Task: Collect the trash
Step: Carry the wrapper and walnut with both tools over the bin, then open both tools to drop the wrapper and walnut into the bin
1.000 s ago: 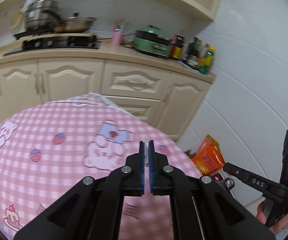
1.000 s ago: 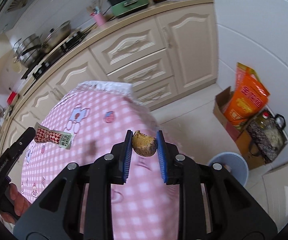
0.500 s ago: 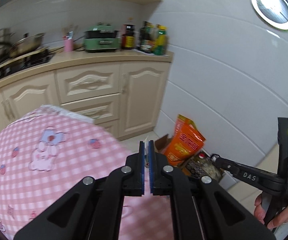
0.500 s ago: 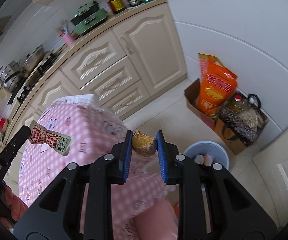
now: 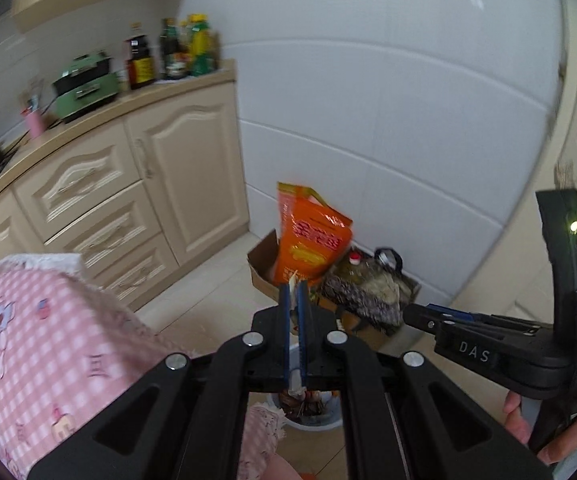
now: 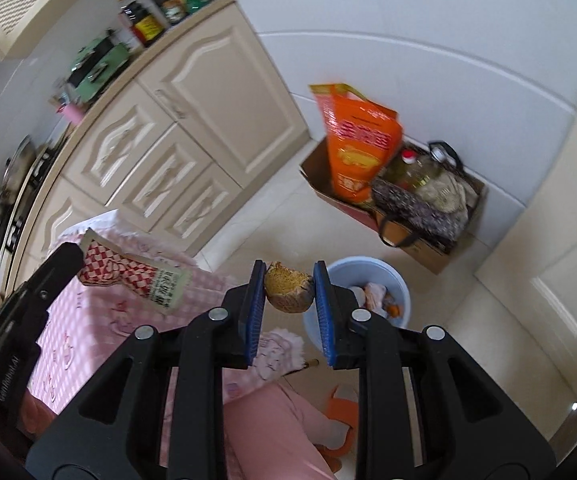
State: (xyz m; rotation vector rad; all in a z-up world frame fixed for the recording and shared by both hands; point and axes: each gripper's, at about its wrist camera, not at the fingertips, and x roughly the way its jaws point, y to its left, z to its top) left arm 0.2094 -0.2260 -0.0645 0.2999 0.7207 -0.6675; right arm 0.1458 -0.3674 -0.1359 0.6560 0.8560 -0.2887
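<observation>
Trash wrapper (image 5: 295,280), thin and flat, is pinched edge-on in the left gripper (image 5: 295,300) above the round bin (image 5: 314,420). Right wrist view: right gripper (image 6: 289,286) clamps a rough brown bread chunk (image 6: 288,288) beside the pale-blue plastic bin (image 6: 368,266); checkered wrapper (image 6: 132,276) hangs left.

Both views are bright with soft, even daylight; no hard shadows fall on the floor or the white tiled wall (image 5: 368,120). Strong fisheye distortion bows the cabinet fronts (image 6: 216,92) and tile lines, and dark vignette fills the corners. Motion blur smears the bottles on the counter (image 5: 176,48) and the orange bag (image 6: 356,140), most of all toward the edges. A small indicator light (image 5: 573,226) glows with slight flare on the right gripper's body in the left wrist view
</observation>
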